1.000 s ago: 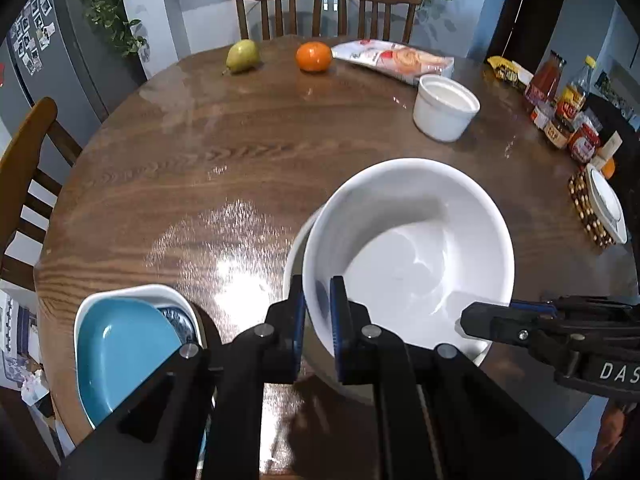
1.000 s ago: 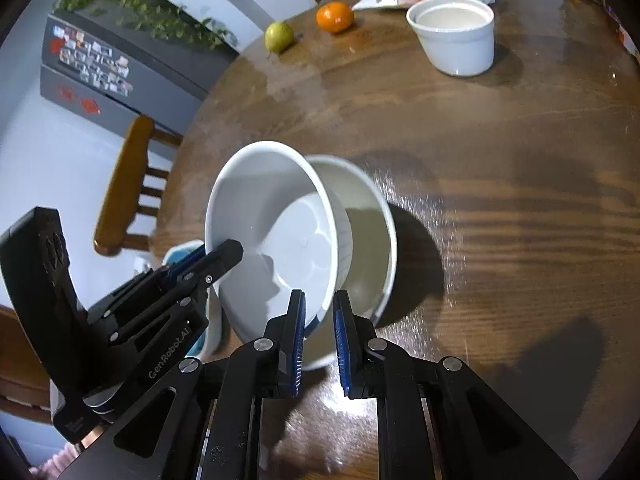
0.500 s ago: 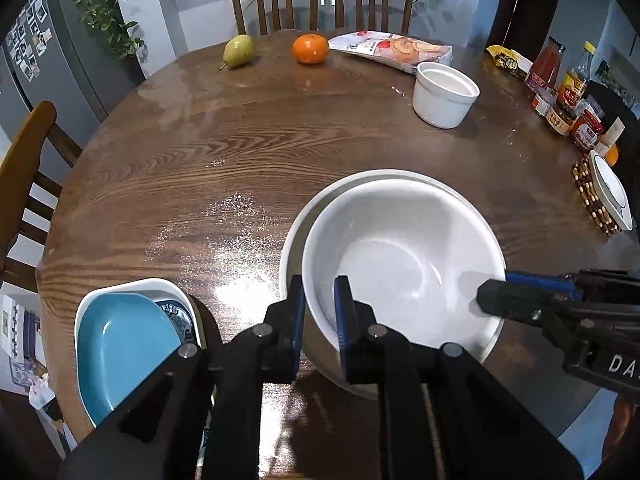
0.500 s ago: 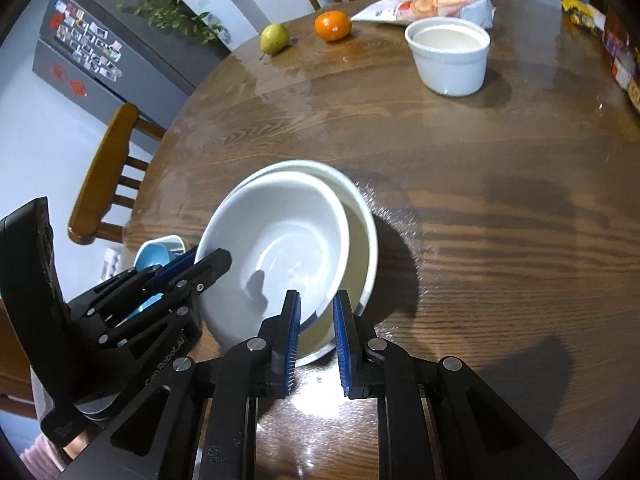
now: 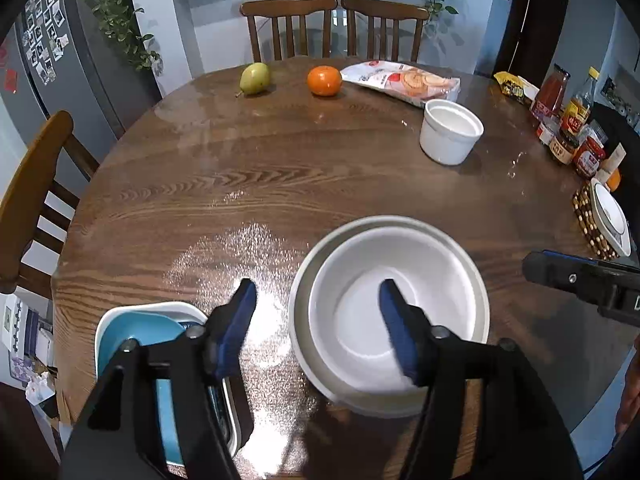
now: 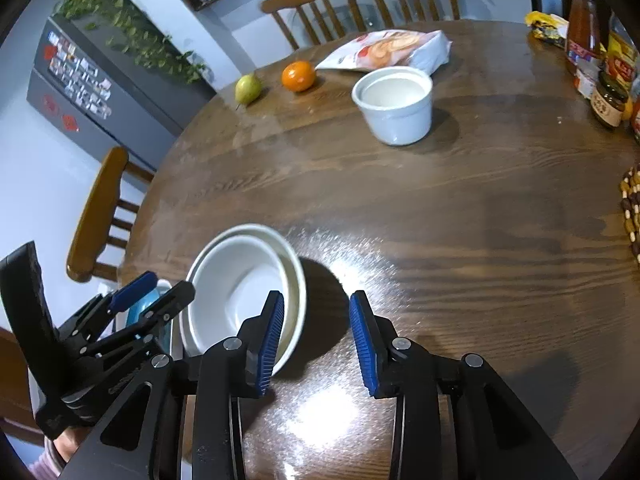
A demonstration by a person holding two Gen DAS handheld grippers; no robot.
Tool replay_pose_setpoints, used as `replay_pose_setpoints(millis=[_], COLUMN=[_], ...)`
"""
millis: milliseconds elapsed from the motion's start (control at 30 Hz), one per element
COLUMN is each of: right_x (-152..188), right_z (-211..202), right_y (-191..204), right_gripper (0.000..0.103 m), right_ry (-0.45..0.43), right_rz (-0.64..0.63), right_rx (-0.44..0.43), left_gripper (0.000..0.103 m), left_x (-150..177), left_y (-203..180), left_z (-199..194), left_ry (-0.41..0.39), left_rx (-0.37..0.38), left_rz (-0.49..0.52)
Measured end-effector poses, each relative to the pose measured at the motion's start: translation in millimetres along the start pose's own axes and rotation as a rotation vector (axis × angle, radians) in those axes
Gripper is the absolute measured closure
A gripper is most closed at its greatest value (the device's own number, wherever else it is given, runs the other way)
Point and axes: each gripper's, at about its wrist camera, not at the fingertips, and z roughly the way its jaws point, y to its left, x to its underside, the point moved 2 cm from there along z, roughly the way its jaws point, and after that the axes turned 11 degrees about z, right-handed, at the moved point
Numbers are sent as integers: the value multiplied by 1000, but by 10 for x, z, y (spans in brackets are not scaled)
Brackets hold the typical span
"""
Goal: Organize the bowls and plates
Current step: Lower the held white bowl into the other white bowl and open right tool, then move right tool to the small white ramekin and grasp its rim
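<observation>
Where both claws pinched the white bowl (image 5: 398, 312) a second ago, the left claw (image 5: 316, 312) and right claw (image 6: 316, 332) now gape wide, holding nothing. It sits nested in the bigger bowl (image 6: 294, 276) on the worktop (image 5: 280, 168).

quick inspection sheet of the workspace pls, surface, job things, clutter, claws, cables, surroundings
surface: round wooden table, glossy, glare patches.
job's things: white bowl nested in larger bowl; ramekin apart, upright; blue dish in white dish at near edge.
clutter: pear, orange, snack bag, jars, beaded trivet bearing a plate.
claws: left claw open, empty; right claw open, empty.
cables: nothing seen.
surroundings: chairs, fridge, plants, shelf.
</observation>
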Motion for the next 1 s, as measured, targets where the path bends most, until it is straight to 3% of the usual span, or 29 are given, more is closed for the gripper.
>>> replay_pose_setpoints(millis=[100,400,733,1000], right_x=[-72,-333,-854,-1320], right_z=[-65,-198,-341,-216], right_y=[-49,-234,-447,-574], right_gripper=[59,59,59,59], right_ry=[-24,-78,-148,-147], right_rz=[5,23,32,33], right_rx=[5,29,68,68], left_gripper=[28,12,10,10], left_x=[-73,-386,-933,-1504], left_y=[-44,-258,-586,-626], left_z=[-22,-11,176,500], left_ry=[-11,-35,-45,-30], left_rx=[-9,-18,1,17], left_rz=[4,33,53,-22])
